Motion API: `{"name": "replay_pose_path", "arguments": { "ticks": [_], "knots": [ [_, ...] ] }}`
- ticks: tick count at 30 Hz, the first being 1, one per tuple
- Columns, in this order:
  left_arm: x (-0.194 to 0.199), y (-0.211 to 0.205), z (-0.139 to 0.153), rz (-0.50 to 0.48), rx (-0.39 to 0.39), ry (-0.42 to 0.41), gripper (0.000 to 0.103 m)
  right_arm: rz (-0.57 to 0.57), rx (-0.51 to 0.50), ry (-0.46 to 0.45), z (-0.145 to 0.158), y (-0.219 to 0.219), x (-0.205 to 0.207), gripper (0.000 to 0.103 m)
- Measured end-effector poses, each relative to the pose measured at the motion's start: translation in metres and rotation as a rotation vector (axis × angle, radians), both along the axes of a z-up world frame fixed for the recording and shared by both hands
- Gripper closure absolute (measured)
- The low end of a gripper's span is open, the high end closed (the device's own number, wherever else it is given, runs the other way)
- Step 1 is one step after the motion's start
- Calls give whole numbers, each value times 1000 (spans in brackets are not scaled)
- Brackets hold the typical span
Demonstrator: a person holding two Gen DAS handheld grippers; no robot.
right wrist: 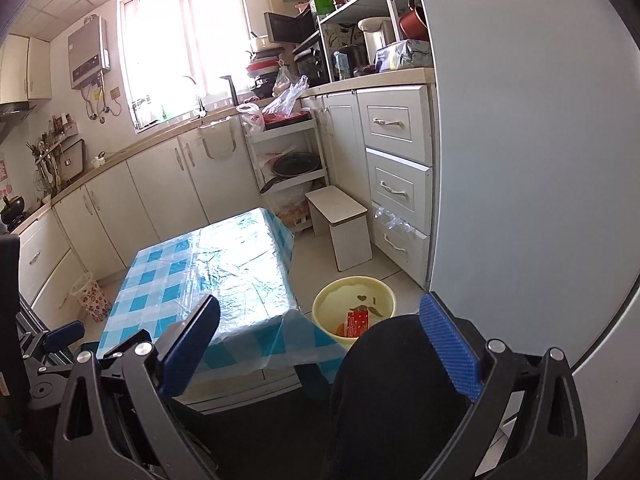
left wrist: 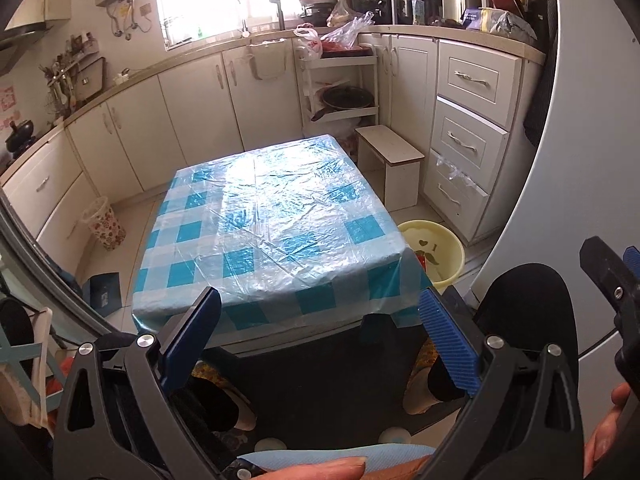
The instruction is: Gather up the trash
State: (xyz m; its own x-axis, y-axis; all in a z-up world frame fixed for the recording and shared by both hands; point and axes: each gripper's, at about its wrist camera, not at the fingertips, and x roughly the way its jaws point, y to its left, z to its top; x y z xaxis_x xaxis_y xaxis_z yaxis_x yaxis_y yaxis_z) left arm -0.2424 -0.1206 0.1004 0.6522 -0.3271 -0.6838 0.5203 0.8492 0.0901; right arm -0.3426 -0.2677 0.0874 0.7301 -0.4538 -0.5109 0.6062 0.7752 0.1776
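red pkg in bin, rt view only

Hardly any writing can be made out. The yellow bin carries a small heart, a mark like the numeral 1 and a moustache drawing on its inner wall. A red box inside it bears white lettering, too small to read. The white bag on the counter has red print, also unreadable. Pink wall stickers stay illegible.
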Motion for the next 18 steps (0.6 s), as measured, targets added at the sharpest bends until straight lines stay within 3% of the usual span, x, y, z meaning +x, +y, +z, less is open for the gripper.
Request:
{"name": "replay_pose_path", "arguments": {
  "ticks": [18],
  "knots": [
    [-17,9,5,-9,12,-14,8,10,-35,-21,4,20,-12,7]
  ]
}}
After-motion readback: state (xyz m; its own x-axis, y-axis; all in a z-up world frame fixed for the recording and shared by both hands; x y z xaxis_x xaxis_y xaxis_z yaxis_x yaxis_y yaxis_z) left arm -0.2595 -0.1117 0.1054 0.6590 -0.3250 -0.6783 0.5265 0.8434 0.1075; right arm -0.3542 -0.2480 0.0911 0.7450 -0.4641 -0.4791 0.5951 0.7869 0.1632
